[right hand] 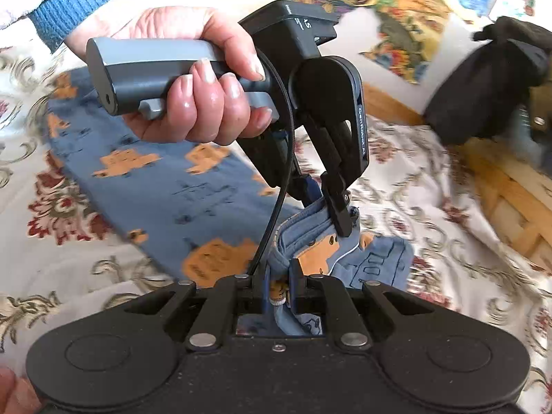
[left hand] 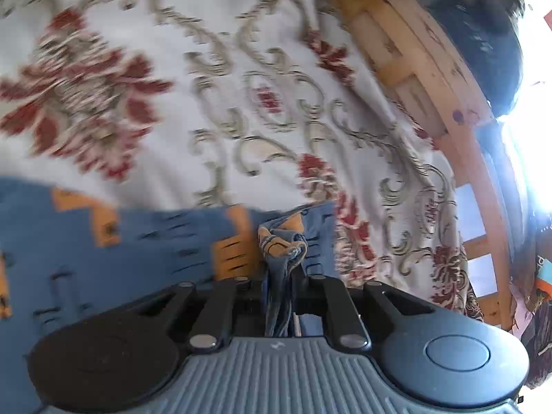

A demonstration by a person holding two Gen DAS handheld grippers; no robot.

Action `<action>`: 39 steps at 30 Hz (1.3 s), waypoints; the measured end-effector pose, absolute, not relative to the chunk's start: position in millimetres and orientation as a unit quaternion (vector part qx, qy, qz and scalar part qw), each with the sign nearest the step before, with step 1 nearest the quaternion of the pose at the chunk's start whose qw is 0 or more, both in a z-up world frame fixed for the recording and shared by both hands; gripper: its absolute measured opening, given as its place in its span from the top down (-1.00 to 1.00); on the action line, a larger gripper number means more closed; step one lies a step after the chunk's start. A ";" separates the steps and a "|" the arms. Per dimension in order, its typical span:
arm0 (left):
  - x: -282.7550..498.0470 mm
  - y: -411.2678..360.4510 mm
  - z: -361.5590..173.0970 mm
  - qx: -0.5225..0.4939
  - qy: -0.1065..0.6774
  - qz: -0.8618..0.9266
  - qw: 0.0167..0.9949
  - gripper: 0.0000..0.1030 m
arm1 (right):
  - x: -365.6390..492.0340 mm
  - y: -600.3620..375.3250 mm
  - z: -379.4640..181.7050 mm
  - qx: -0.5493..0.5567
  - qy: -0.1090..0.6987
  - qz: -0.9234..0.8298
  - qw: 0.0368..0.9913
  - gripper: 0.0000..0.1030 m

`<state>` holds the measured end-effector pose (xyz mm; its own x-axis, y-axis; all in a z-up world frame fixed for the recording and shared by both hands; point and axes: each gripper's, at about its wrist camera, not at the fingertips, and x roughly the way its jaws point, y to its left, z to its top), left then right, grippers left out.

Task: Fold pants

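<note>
Closest in, the right claw (right hand: 277,284) is pinched tight on a bunched edge of the pants (right hand: 193,186), a wad of blue cloth squeezed between its fingers. Just ahead of it and a little higher, the left claw (right hand: 326,207) is clamped on the same bunched edge, so both grips sit almost touching at one end of the garment. A hand (right hand: 193,79) in a blue cuff holds the left claw's grey handle. From the left claw's own view the cloth (left hand: 283,265) runs straight up between its closed fingers. Behind and to the left of the claws, the rest of the pants lies flat on the flowered spread (right hand: 431,214), blue with orange prints. Farther right is a wicker edge (right hand: 510,200) and a dark bundle (right hand: 490,79). This looks like the carry-over of one end. To do it well, I'd keep both grips level, spread them to the width of the pants so the edge goes taut, and lay it squarely over the flat part before letting go.
</note>
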<state>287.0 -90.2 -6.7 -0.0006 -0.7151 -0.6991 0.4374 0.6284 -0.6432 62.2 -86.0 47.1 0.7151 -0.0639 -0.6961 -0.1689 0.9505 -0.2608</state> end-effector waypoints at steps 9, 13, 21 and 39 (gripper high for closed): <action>294.1 -47.0 -35.3 -0.141 0.571 -0.408 0.699 0.37 | 70.8 -62.6 22.3 -0.166 0.403 0.057 0.898 0.72; 294.7 -40.0 -39.4 -0.160 0.566 -0.419 0.692 -0.11 | 70.5 -60.3 22.0 -0.171 0.398 0.056 0.900 0.66; 295.4 -44.7 -42.0 -0.151 0.570 -0.403 0.700 0.40 | 69.8 -59.5 18.4 -0.172 0.399 0.053 0.899 0.68; 294.0 2.4 -27.1 -0.148 0.557 -0.378 0.725 0.79 | 78.3 -24.2 36.7 -0.176 0.386 0.077 0.902 0.78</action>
<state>294.0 2.4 -27.1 0.0944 -0.7122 -0.6956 0.3837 0.6707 -0.6347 78.3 -24.2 36.7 0.6905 0.0028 -0.7233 -0.2742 0.9264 -0.2581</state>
